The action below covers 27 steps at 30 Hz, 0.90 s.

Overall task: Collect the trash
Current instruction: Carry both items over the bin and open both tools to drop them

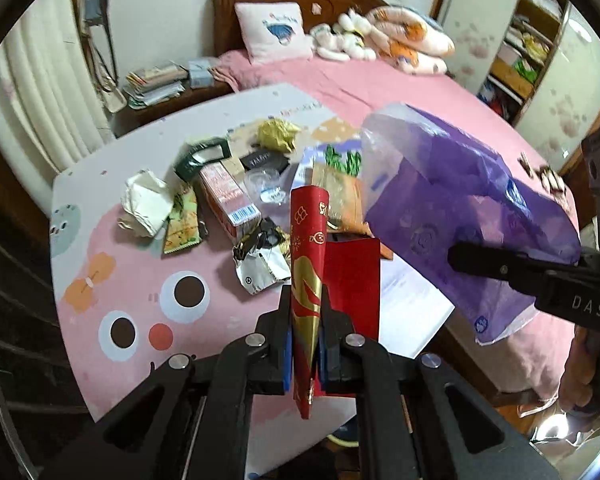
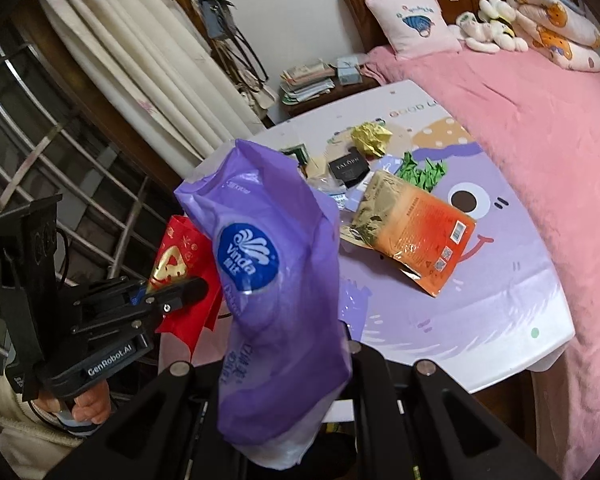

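The left gripper [image 1: 306,320] is clamped on a red-and-gold folded paper envelope [image 1: 310,256], its long axis running toward twelve o'clock along the fingers; the right gripper [image 2: 340,344] is pinched on a crumpled purple plastic tissue wrapper [image 2: 268,264], which stands up toward twelve o'clock and blocks its view; both pieces hang above the cartoon-printed pink and lilac table [image 1: 140,280], the envelope at nine o'clock of the wrapper, close beside it; the remaining litter, such as an orange foil pouch [image 2: 416,232], lies at one o'clock, nearer the right hand, I judge.
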Each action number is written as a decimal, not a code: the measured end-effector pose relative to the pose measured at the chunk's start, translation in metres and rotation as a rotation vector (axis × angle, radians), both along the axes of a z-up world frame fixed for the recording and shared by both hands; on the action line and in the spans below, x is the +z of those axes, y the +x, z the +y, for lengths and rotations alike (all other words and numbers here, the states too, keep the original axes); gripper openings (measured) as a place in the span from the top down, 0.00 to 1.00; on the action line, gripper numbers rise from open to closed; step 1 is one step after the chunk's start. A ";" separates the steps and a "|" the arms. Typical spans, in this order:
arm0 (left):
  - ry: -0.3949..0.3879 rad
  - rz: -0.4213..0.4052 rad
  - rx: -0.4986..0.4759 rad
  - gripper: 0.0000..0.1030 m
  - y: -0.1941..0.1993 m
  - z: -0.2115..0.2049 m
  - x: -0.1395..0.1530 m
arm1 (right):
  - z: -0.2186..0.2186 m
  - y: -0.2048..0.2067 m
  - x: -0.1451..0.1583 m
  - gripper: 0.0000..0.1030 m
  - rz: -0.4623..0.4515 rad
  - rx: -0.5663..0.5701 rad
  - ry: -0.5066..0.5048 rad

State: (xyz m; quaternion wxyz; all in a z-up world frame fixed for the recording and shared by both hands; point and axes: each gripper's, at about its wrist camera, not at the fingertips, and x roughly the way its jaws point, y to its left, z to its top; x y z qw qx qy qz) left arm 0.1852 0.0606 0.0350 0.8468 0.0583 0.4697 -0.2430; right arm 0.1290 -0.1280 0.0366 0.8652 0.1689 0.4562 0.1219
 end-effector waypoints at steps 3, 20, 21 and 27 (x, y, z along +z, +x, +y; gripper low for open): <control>0.000 -0.030 0.042 0.93 -0.016 -0.002 0.010 | -0.009 -0.012 0.006 0.92 -0.019 0.019 0.006; -0.017 -0.098 0.301 0.93 -0.155 -0.076 0.011 | -0.102 -0.111 0.008 0.92 -0.046 0.196 0.016; -0.018 -0.089 0.319 0.93 -0.168 -0.082 0.008 | -0.107 -0.118 0.005 0.92 -0.037 0.207 0.019; 0.046 -0.004 0.344 0.93 -0.220 -0.106 -0.015 | -0.124 -0.159 -0.026 0.92 0.042 0.260 0.042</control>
